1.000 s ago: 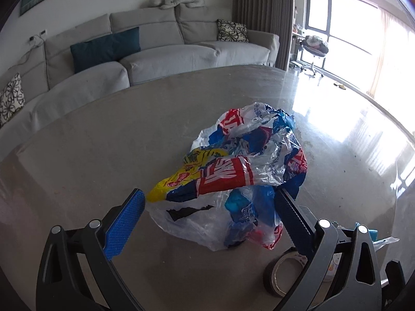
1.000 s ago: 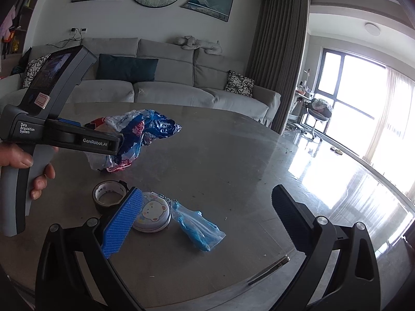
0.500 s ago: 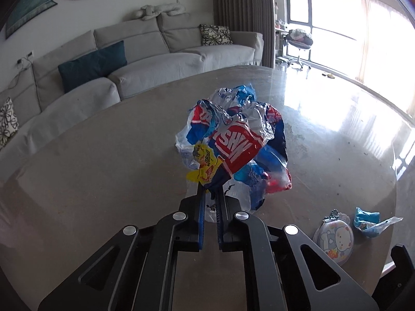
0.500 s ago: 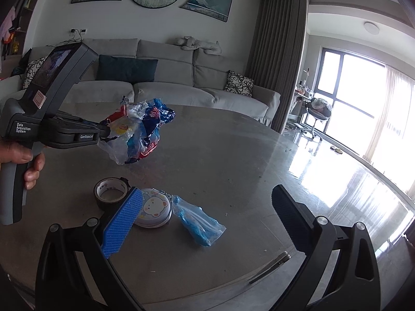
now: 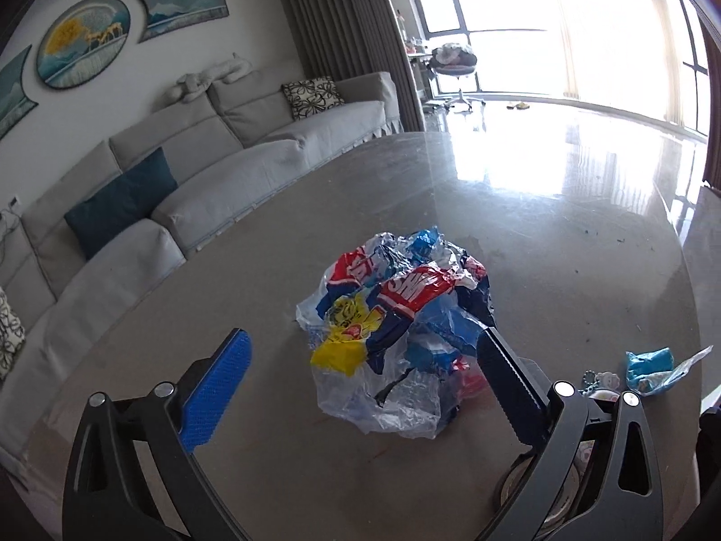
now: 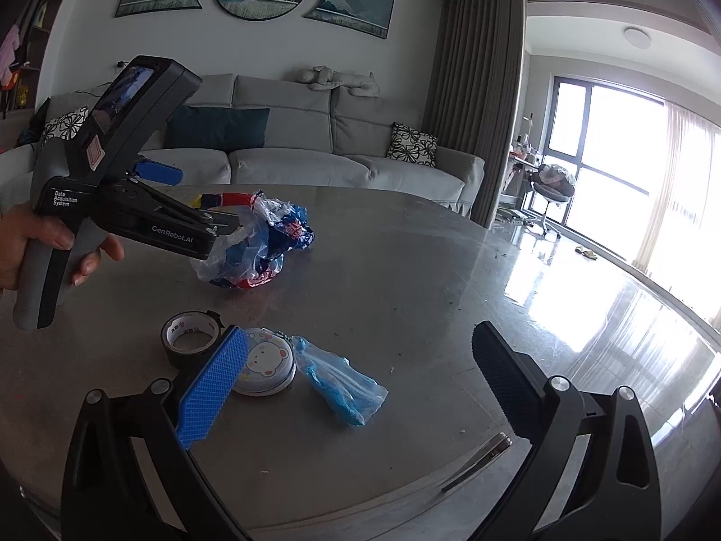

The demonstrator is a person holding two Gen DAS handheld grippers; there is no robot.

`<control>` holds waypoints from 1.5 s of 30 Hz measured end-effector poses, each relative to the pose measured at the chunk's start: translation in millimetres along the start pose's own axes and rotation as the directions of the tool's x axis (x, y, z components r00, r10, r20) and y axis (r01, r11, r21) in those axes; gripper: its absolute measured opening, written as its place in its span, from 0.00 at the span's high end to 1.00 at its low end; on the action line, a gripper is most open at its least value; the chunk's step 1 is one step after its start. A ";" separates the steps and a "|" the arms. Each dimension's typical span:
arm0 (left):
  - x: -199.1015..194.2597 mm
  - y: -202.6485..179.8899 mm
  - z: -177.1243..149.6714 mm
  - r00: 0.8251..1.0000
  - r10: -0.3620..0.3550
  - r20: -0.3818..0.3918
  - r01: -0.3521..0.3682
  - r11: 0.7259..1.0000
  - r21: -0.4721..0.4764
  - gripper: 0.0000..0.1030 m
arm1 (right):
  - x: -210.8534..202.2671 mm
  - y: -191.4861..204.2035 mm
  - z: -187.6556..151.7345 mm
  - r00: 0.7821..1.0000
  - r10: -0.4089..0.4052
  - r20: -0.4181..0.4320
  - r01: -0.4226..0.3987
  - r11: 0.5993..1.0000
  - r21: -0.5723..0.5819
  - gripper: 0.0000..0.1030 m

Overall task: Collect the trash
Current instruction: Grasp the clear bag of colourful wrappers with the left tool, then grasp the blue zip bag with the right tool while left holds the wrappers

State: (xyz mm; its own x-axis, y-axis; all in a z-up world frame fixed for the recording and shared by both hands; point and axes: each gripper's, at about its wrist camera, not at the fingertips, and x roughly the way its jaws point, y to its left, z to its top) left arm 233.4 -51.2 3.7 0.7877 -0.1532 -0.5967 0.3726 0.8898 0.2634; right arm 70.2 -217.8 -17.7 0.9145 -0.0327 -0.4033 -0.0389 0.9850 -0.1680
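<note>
A crumpled bundle of plastic wrappers [image 5: 401, 329], red, blue, yellow and clear, lies on the round grey table [image 5: 563, 270]. My left gripper [image 5: 360, 383] is open, its fingers on either side of the bundle's near end. The bundle also shows in the right wrist view [image 6: 261, 243], with the left gripper [image 6: 180, 198] at it. My right gripper [image 6: 356, 383] is open and empty above a small blue plastic bag [image 6: 342, 383], which also shows in the left wrist view [image 5: 653, 365].
A roll of tape [image 6: 189, 338] and a round tin with a bear face [image 6: 266, 365] lie next to the blue bag. A thin metal strip [image 6: 477, 460] lies near the table's front edge. A grey sofa [image 6: 293, 149] stands behind the table.
My left gripper was shut on the wrapper bundle and held it up half a second ago; now it is open and the bundle lies on the table. The right gripper has stayed put.
</note>
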 end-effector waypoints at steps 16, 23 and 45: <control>-17.0 -6.8 -11.0 1.000 -0.016 0.008 0.017 0.998 -0.056 0.93 | -7.0 -3.9 -5.1 1.000 0.009 0.002 -0.009 1.000 0.020 0.04; -71.3 -16.0 -18.6 0.998 0.033 0.049 -0.028 0.995 -0.096 0.93 | -5.8 -10.0 -9.1 1.000 0.030 0.004 -0.030 0.999 0.034 0.04; -112.2 -43.0 -41.1 0.991 0.126 0.042 -0.114 0.970 -0.217 0.93 | 35.9 -23.8 -23.0 0.985 0.132 -0.115 -0.141 0.987 -0.072 0.48</control>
State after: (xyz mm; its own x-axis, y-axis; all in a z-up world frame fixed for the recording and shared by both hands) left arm 108.9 -54.6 28.2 0.8484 -0.0575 -0.5262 0.1650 0.9733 0.1596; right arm 94.7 -246.3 -48.8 0.8489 0.0786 -0.5227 -0.1963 0.9651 -0.1736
